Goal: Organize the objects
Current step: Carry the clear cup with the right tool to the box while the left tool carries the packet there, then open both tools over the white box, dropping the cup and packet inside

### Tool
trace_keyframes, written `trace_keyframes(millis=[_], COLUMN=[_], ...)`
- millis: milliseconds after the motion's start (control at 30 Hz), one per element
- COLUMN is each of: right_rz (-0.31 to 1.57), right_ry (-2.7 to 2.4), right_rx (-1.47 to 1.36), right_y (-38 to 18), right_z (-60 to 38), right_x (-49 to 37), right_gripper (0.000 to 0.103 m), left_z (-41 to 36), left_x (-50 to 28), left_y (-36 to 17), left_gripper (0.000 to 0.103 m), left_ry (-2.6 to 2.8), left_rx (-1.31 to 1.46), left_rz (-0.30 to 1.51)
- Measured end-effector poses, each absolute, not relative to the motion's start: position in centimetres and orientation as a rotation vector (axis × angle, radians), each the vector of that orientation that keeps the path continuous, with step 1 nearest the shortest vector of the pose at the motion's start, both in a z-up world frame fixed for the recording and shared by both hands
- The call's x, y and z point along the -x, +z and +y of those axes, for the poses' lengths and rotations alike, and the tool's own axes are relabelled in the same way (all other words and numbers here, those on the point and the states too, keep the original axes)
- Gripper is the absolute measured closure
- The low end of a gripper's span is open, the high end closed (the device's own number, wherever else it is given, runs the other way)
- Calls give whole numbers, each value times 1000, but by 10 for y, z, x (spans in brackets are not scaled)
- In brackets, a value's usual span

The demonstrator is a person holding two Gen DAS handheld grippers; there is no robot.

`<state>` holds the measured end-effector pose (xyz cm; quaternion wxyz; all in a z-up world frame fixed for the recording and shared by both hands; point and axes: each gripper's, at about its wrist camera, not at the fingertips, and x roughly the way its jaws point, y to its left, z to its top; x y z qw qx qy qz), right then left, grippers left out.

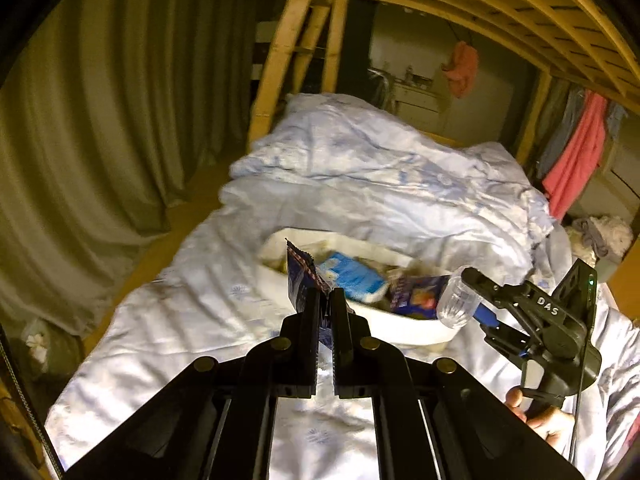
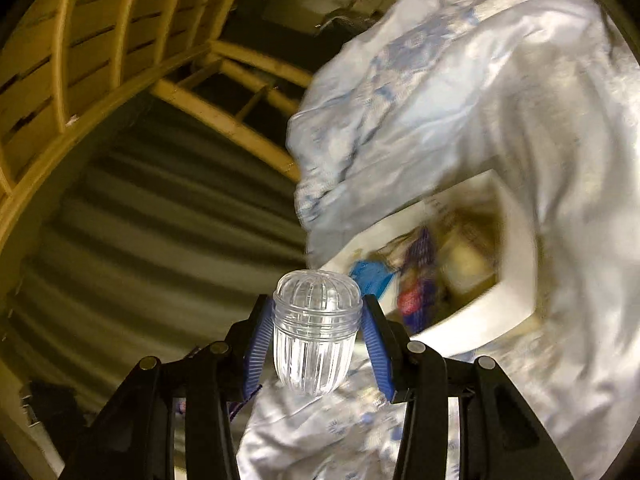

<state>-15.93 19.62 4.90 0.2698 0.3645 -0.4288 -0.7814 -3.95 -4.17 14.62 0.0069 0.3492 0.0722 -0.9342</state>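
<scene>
**Both tongs loaded above the bed tray**

The left tongs (image 1: pixel 325 300) pointed forward over the bed, level with the camera axis. Their narrow black fingers were clamped on a dark blue foil sachet with a red-and-white serrated edge (image 1: pixel 301 276). The sachet stood on edge, its long axis rising up and away to the left.

The right tongs (image 2: pixel 318 326) entered from the right, held by a hand (image 1: pixel 544 416) on the grip. Their blue-ribbed pads (image 2: pixel 258 340) were closed on a clear ribbed plastic capsule-shaped container (image 2: pixel 316 328). Its long axis ran along the fingers, domed end forward.

Both items hung just above the near rim of a white oblong plastic tray (image 1: pixel 408 326) resting on the pale blue-and-white quilt (image 1: pixel 360 168).
</scene>
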Motion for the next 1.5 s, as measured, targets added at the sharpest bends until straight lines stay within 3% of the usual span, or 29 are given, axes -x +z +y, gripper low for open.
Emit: trace_keyframes(millis=[200, 400, 467, 600, 833, 1033, 1267, 1300, 1333, 1367, 1400, 1500], right_rz=[-976, -434, -356, -490, -909, -849, -906, -897, -887, -877, -871, -875], right_ry=[-2363, -2598, -2583, -2504, -2315, -2346, -2307, -2312, -2316, -2321, -2323, -2315], right_rx=[-1065, -1170, -1176, -1178, -1134, -1143, -1133, -1134, -1135, -1136, -1137, -1136], right_y=[29, -3, -9, -21, -20, -12, -14, -14, -13, -13, -12, -12], right_z=[189, 142, 126, 131, 180, 176, 183, 183, 183, 182, 182, 183], right_x=[184, 182, 173, 164, 165, 164, 163, 162, 161, 161, 161, 160], right_gripper=[60, 60, 60, 60, 60, 60, 60, 60, 60, 60, 60, 60], left_z=[-2, 18, 16, -3, -17, 2, 18, 22, 25, 28, 28, 20], left_x=[81, 98, 99, 112, 145, 153, 159, 159, 160, 161, 159, 152], left_y=[126, 96, 89, 68, 33, 25, 47, 50, 51, 52, 52, 53], left_gripper=[98, 98, 98, 98, 98, 97, 97, 95, 83, 58, 49, 44], left_ry=[-3009, -3012, -3001, -2919, -2842, -2917, -3060, -3064, -3058, -3043, -3036, -3048], left_rx=[-1150, -1198, -1195, -1236, -1311, -1285, -1154, -1165, -1199, -1259, -1277, -1229], left_rz=[298, 349, 334, 393, 486, 426, 472, 447, 412, 378, 381, 485])
